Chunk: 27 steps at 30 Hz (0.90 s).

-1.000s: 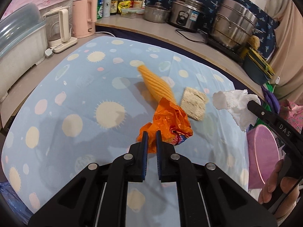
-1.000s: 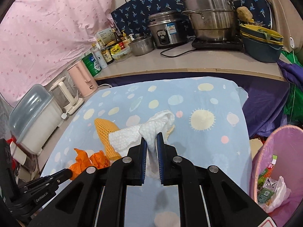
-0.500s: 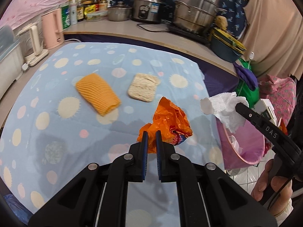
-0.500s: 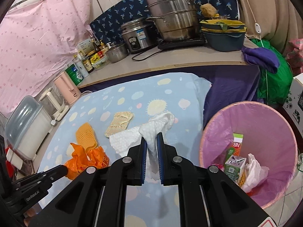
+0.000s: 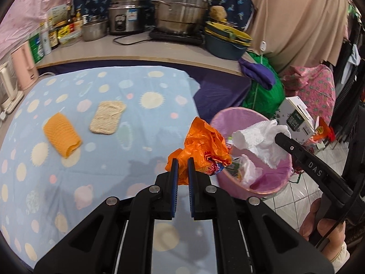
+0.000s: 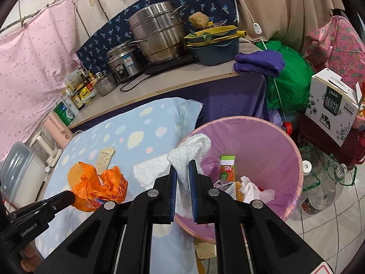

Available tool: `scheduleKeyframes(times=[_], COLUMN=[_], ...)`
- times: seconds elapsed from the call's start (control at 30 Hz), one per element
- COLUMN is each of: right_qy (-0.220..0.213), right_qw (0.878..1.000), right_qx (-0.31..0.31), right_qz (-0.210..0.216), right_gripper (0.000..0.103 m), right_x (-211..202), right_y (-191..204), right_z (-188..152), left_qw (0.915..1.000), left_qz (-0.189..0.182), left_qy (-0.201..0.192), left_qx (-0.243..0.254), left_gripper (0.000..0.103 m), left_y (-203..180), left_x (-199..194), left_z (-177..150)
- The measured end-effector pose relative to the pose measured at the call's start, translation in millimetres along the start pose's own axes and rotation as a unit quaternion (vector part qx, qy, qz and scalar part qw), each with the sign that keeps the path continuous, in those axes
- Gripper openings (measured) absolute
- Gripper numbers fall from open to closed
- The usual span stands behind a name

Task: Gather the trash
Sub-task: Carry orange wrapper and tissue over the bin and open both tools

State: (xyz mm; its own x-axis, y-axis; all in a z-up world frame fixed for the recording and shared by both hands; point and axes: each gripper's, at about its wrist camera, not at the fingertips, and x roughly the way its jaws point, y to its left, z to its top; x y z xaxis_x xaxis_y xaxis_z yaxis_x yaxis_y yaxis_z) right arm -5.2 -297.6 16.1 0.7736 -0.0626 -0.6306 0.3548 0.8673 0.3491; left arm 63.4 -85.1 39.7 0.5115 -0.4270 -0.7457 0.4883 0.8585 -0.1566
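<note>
Pinching orange wrapper (image 5: 203, 146) between left fingers (image 5: 174, 171) (beside the bin (image 5: 230, 182)).

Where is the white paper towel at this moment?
The white paper towel is clamped in the right gripper, at the near rim of the pink bin, right of the orange bag.

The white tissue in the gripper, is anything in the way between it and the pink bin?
Nothing visible blocks it. The right gripper is shut on the white tissue, which hangs at the rim of the open pink bin. The bin has no lid, only some trash at the bottom. The orange bag in the left gripper is off to the side.
</note>
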Motion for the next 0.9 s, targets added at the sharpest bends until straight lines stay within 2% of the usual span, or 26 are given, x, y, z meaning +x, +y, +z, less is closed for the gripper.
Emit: scheduleKeyframes(times=[0.4, 0.8, 0.9], right_qy=[-0.011, -0.016, -0.016], right_qw=[0.999, 0.997, 0.997], right_qx=[0.039, 0.057, 0.056], right_qz=[-0.031, -0.043, -0.05], right_gripper=[0.01, 0.01, 0.018], right_x=[-11, -10, -8], right_y=[-54, -76, -78], right_z=[1, 6, 6], left_qw=[0.9982, 0.9967, 0.9966], left_qz=[-0.028, -0.034, -0.034], left_qy=[0.003, 0.013, 0.018], left_qx=[0.053, 0.073, 0.074], left_gripper=[0.008, 0.008, 0.01], left_y=[-67, -92, -94], left_x=[28, 50, 55], left_z=[16, 24, 24])
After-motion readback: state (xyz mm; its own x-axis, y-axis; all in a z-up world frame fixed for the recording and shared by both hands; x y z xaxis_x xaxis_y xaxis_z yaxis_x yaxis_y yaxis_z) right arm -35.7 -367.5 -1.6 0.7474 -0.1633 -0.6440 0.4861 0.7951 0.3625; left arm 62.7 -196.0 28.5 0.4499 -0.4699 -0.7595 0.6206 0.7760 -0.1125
